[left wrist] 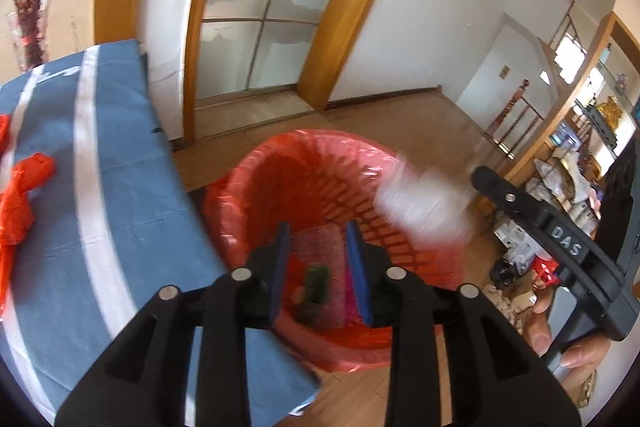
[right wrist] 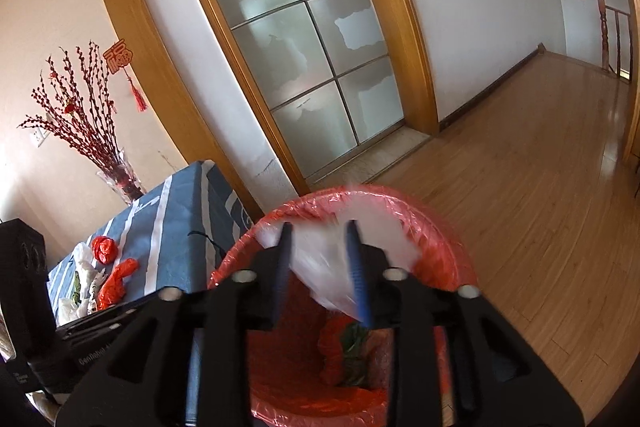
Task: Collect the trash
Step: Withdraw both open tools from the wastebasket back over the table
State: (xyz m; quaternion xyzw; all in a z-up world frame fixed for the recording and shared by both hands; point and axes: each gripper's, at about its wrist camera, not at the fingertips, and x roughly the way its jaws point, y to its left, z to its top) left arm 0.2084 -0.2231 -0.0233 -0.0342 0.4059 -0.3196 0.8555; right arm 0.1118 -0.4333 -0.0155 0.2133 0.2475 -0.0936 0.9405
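A waste bin lined with a red bag (left wrist: 280,163) (right wrist: 460,227) stands on the floor beside the table. My left gripper (left wrist: 318,239) hangs open over it with nothing between its blue pads; green and pink scraps (left wrist: 318,281) lie in the bottom. My right gripper (right wrist: 319,227) is open above the rim. A blurred white plastic bag (right wrist: 324,267) (left wrist: 424,205) hangs loose between and below its fingers, with no pad pressing it. One black finger (left wrist: 486,177) shows in the left wrist view. Orange bags (left wrist: 20,195) (right wrist: 118,277) and white bags (right wrist: 84,267) lie on the table.
The table with a blue striped cloth (left wrist: 120,147) (right wrist: 180,219) borders the bin on the left. A glass vase of red branches (right wrist: 120,179) stands behind it. A frosted sliding door is behind. Cluttered shelves (left wrist: 560,179) are at the right. A hand (left wrist: 560,339) holds the right gripper.
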